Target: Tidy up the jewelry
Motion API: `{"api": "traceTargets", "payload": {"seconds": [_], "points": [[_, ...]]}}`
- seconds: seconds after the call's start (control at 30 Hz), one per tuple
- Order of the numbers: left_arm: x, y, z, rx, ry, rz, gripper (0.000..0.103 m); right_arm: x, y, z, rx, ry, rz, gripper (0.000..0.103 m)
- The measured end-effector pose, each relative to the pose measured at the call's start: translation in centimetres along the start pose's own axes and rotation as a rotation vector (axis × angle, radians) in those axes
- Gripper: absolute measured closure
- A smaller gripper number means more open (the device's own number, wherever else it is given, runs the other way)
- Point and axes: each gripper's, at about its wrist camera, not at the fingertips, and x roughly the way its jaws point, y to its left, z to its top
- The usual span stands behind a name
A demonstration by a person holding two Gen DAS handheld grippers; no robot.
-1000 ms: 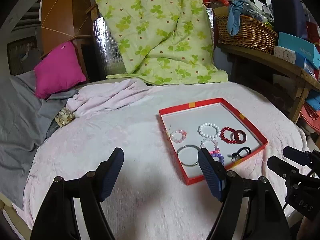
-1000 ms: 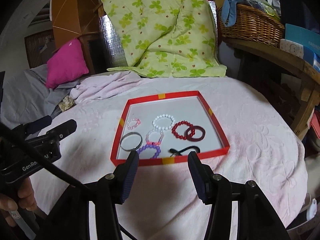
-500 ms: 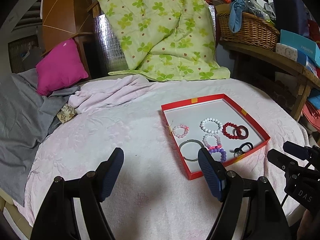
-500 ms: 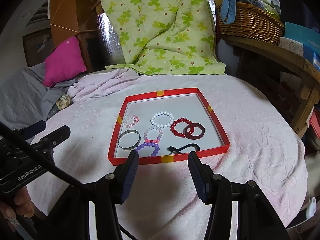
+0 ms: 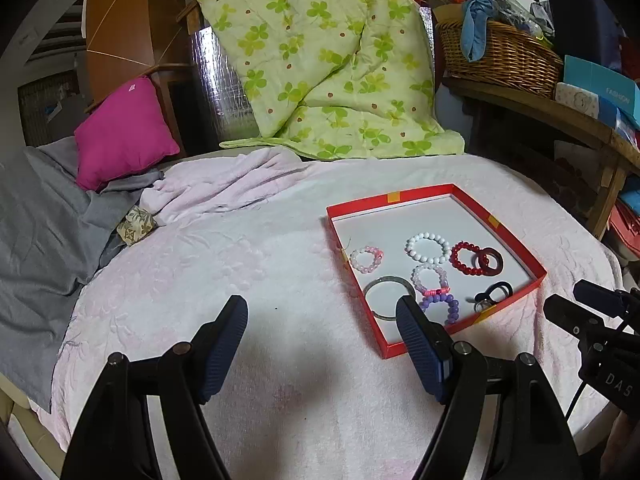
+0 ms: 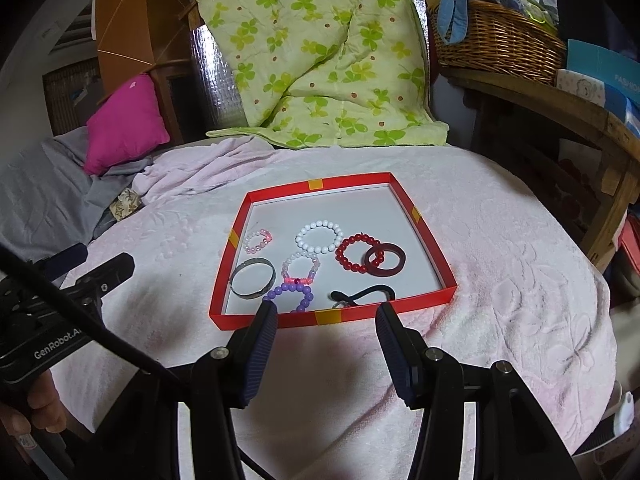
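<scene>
A shallow red tray (image 5: 516,244) (image 6: 430,244) with a white floor lies on a pink cloth. It holds several bracelets: white beads (image 6: 319,237), red beads (image 6: 352,256), a dark red ring (image 6: 385,260), small pink beads (image 6: 258,241), a silver bangle (image 6: 253,278), pale pink beads (image 6: 301,266), purple beads (image 6: 298,294) and a black hair tie (image 6: 362,295). My left gripper (image 5: 322,316) is open and empty, left of the tray's near corner. My right gripper (image 6: 326,314) is open and empty, just in front of the tray's near rim.
The pink cloth (image 5: 224,264) covers a round table. A green quilt (image 5: 320,60) hangs behind it. A magenta cushion (image 5: 120,132) and grey cloth (image 5: 36,216) lie at left. A wicker basket (image 5: 500,56) and boxes sit on a wooden shelf at right.
Both grippers have drawn back and risen a little from the tray, so it sits farther away. Both stay open and empty. The bracelets have not moved.
</scene>
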Motion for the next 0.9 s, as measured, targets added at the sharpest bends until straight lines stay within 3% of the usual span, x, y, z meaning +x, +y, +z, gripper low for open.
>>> {"api": "traceTargets", "payload": {"seconds": [0.9], "points": [[-0.2, 0.3, -0.2, -0.002, -0.009, -0.004, 0.026, 0.7, 0.8, -0.2, -0.019, 0.015, 0.0, 0.048]]}}
